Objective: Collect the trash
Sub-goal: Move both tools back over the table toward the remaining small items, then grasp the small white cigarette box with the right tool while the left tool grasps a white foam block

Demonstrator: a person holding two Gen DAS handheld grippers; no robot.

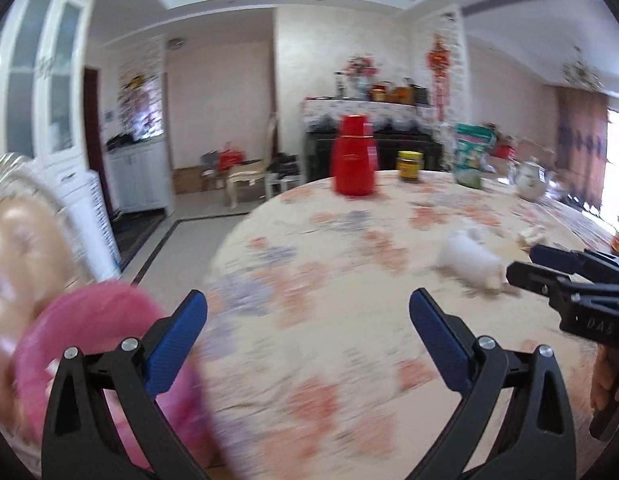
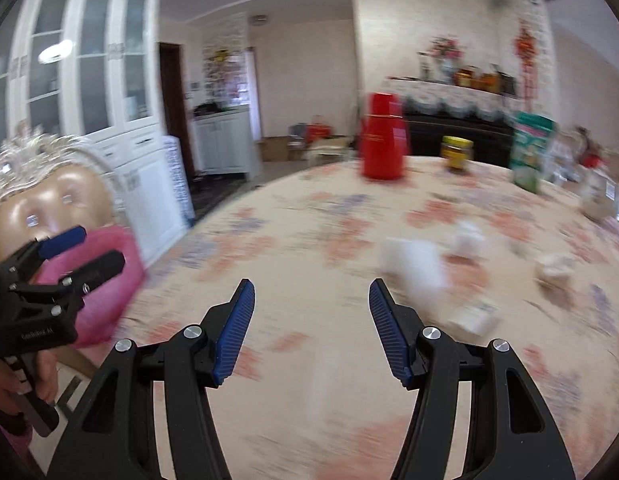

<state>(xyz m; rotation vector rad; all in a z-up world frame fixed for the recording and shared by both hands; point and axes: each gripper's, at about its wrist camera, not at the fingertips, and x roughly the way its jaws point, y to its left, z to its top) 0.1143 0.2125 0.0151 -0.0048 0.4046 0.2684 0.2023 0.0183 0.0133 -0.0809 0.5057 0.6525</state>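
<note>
- The tabletop (image 2: 309,248), under a floral cloth, is carrying everything; places below are given relative to the red flask (image 2: 383,140) standing toward its far edge.
- The pink bag (image 2: 109,280), apparently the trash receptacle, is hanging off the tabletop's near-left edge, well apart from the red flask; it is looking soft and limp.
- The left gripper (image 1: 308,320) is hovering beside that bag, its fingers spread wide and holding nothing.
- The right gripper (image 2: 311,320) is hovering over the cloth, its fingers standing apart and empty.
- The crumpled white paper (image 2: 415,268) is lying nearer than the red flask and to its right, just ahead of the right gripper. Judged light, soft and crushable; a pinch across its bulk should be holding.
- Smaller white scraps (image 2: 469,236) are lying just beyond it. Blur is hiding their outlines; likely equally light, needing a low grip.
</note>
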